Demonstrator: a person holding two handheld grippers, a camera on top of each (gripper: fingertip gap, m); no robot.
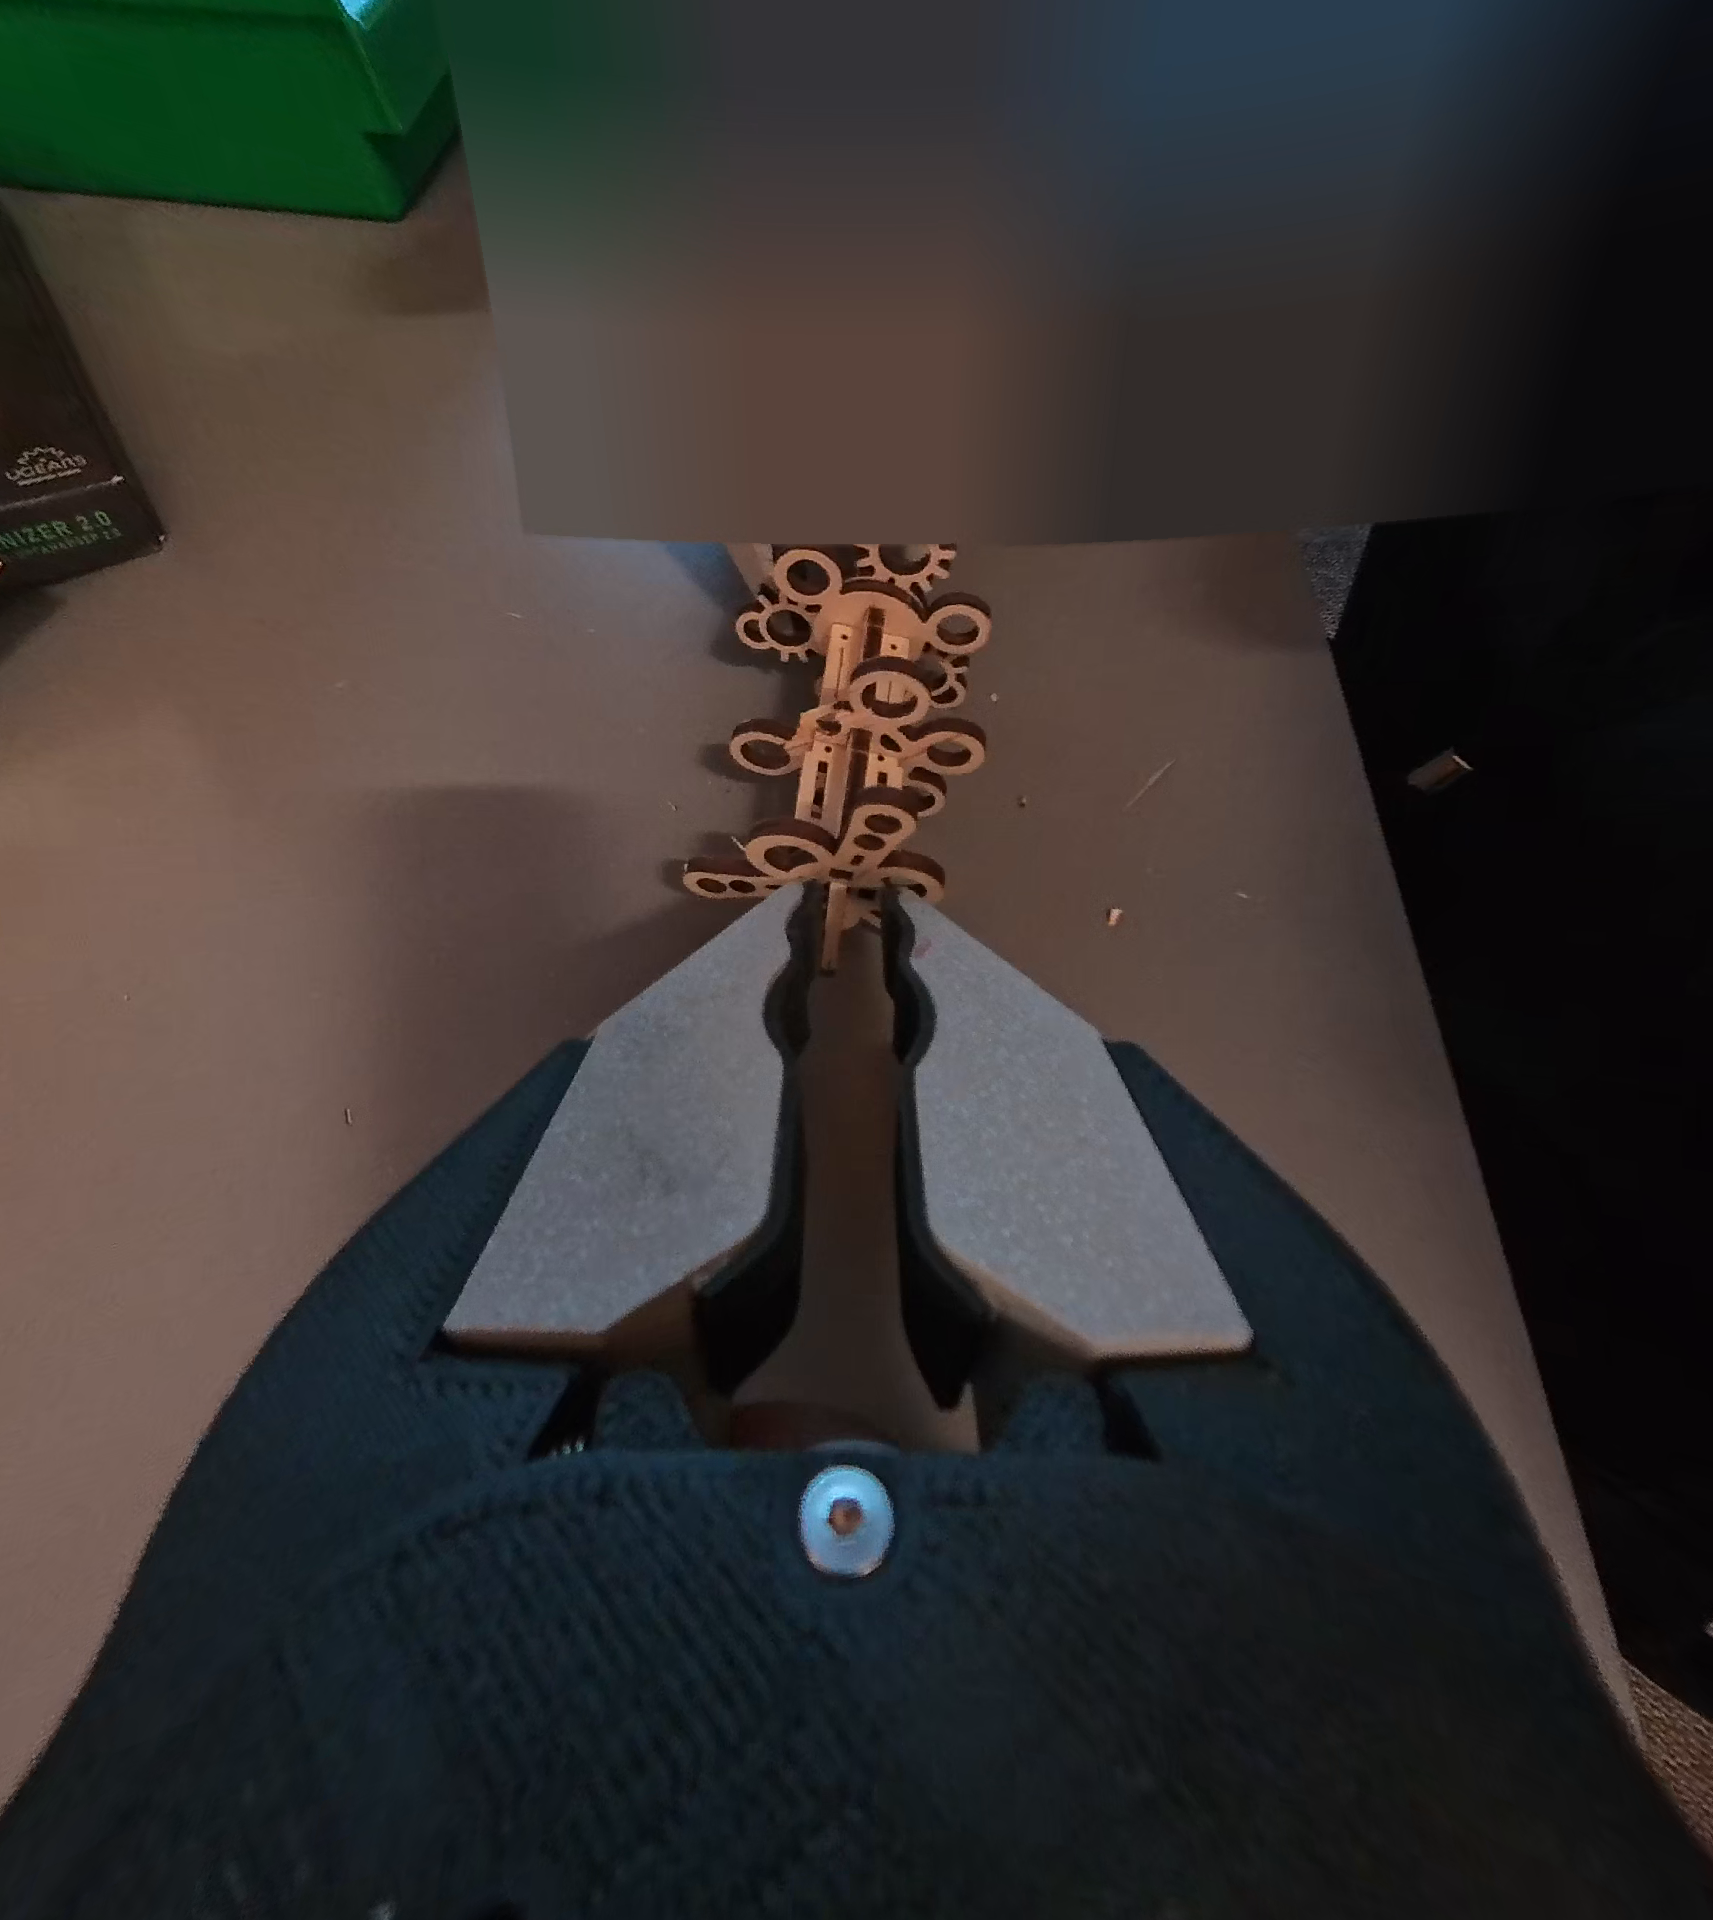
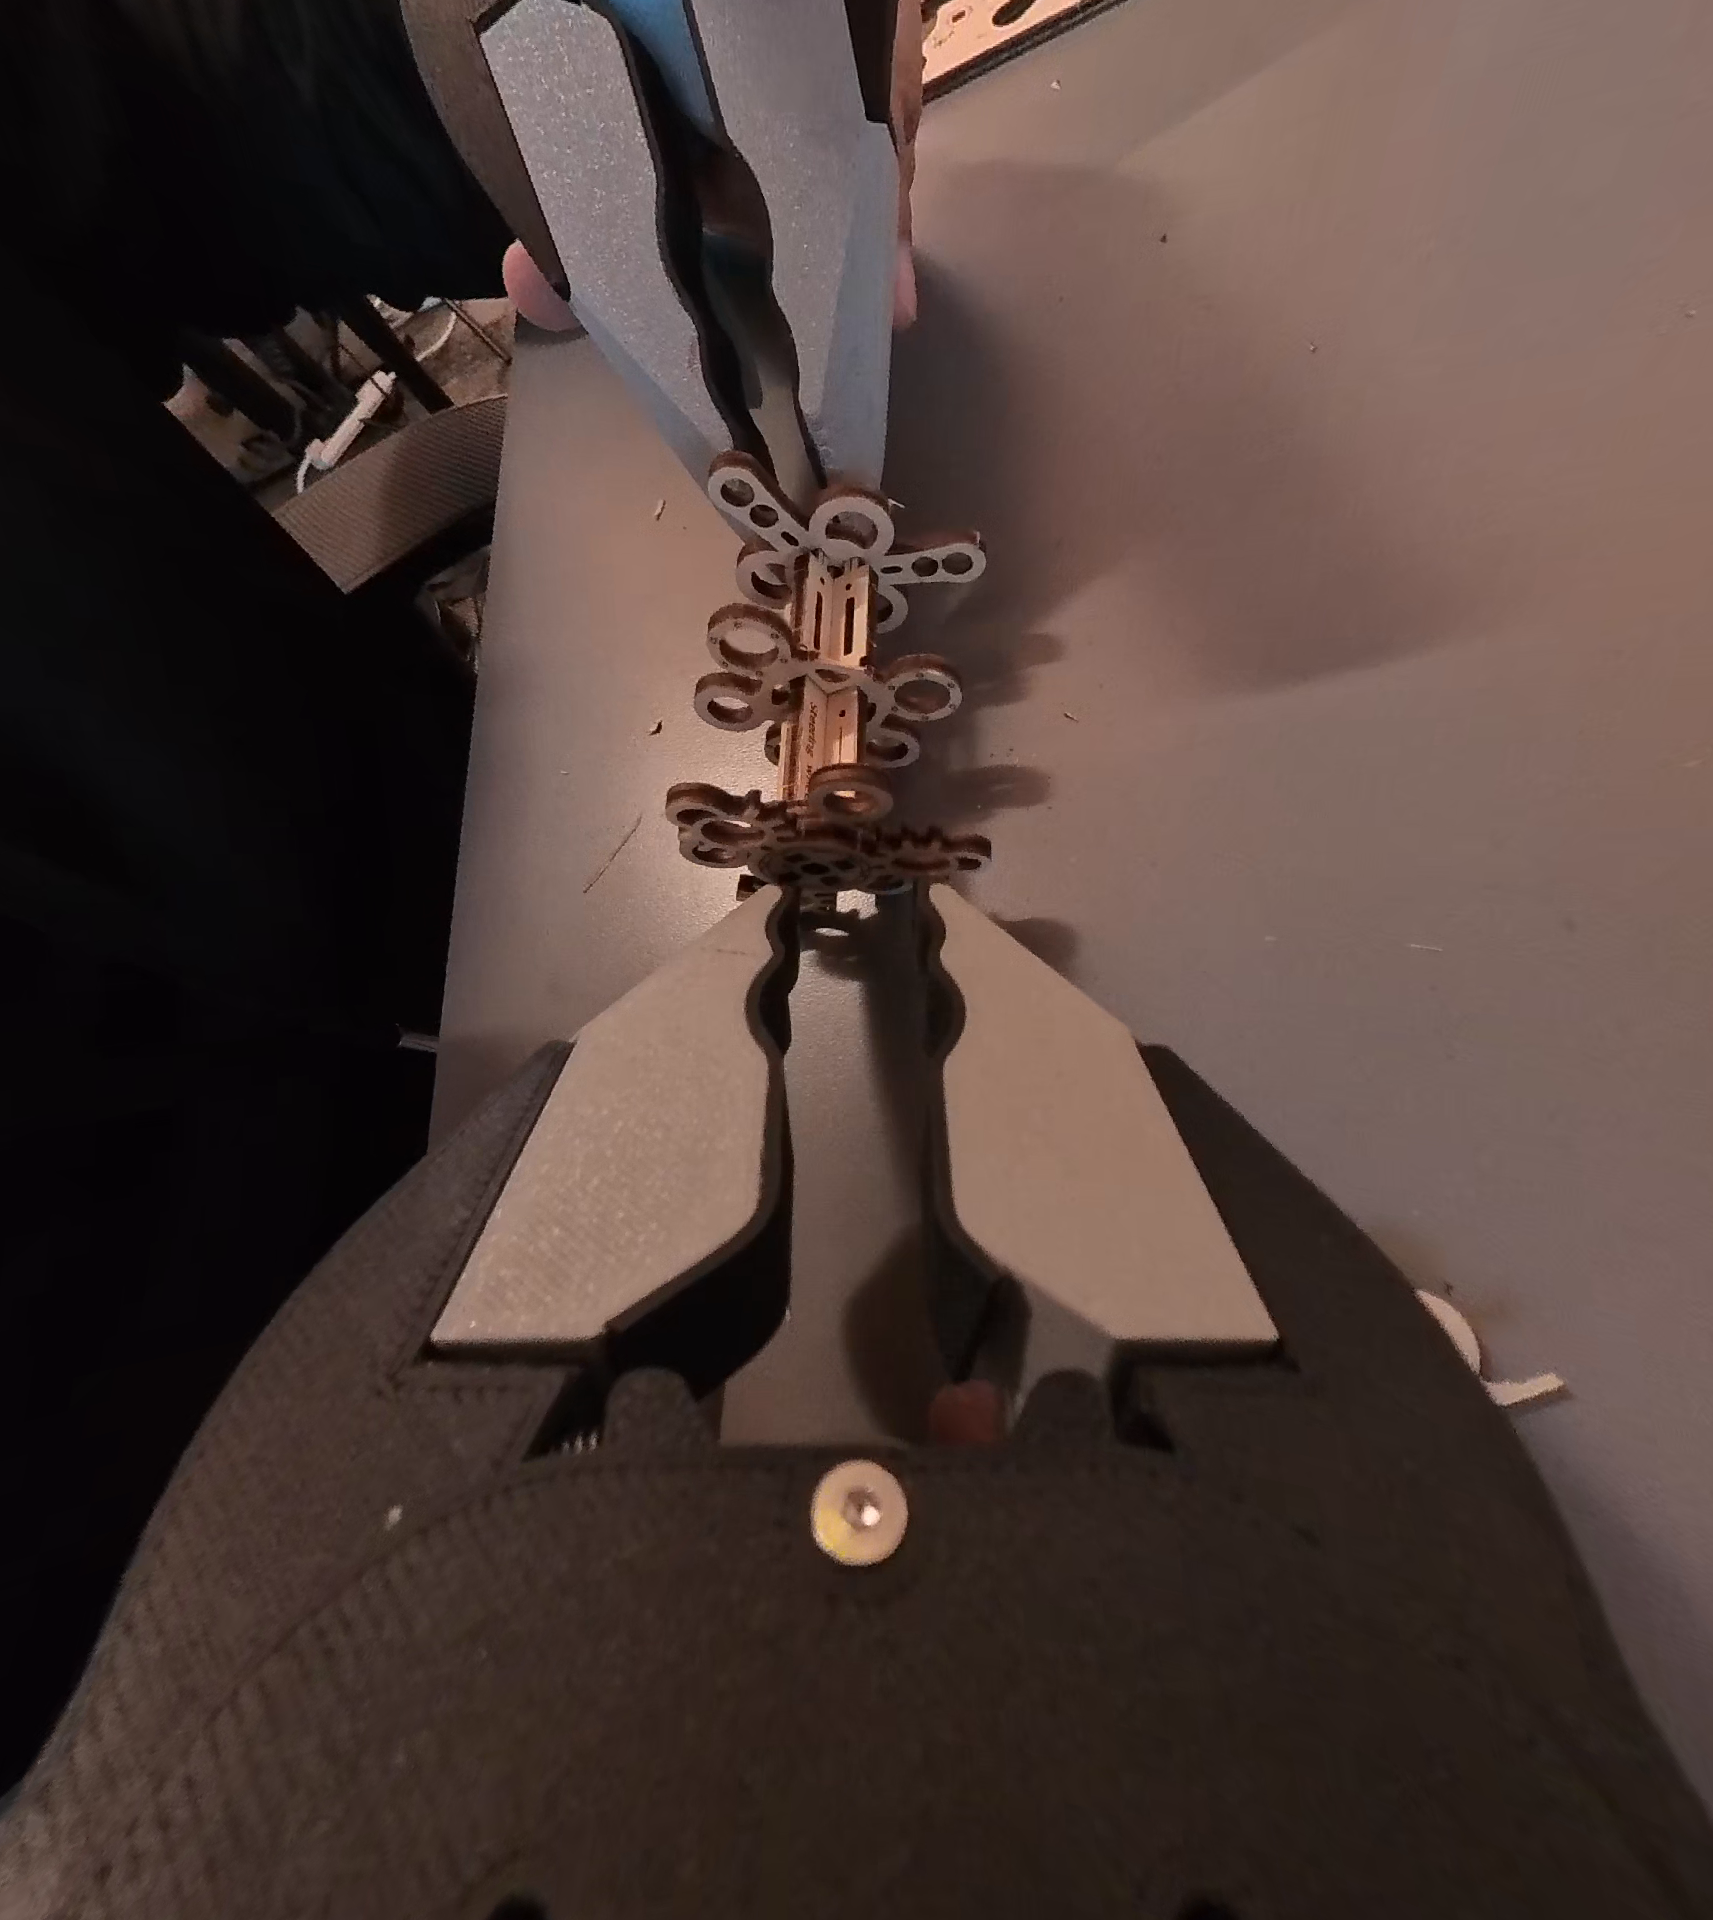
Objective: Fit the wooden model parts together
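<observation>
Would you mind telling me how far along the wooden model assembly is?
Done: several ringed tiers already sit on the wooden model's central shaft. In hand: left gripper and right gripper each pinch one end, above the table. What remains unfitted cannot be told.

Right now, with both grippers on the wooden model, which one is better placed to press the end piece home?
Probably the right gripper: its tips sit right behind the gear-shaped end piece. The left gripper pinches the wooden model at the opposite end, suited to bracing.

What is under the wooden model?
Under the wooden model is the grey table, with the model's shadow on it. A gripper holds each end. The spot directly beneath is hidden by the model.
</observation>
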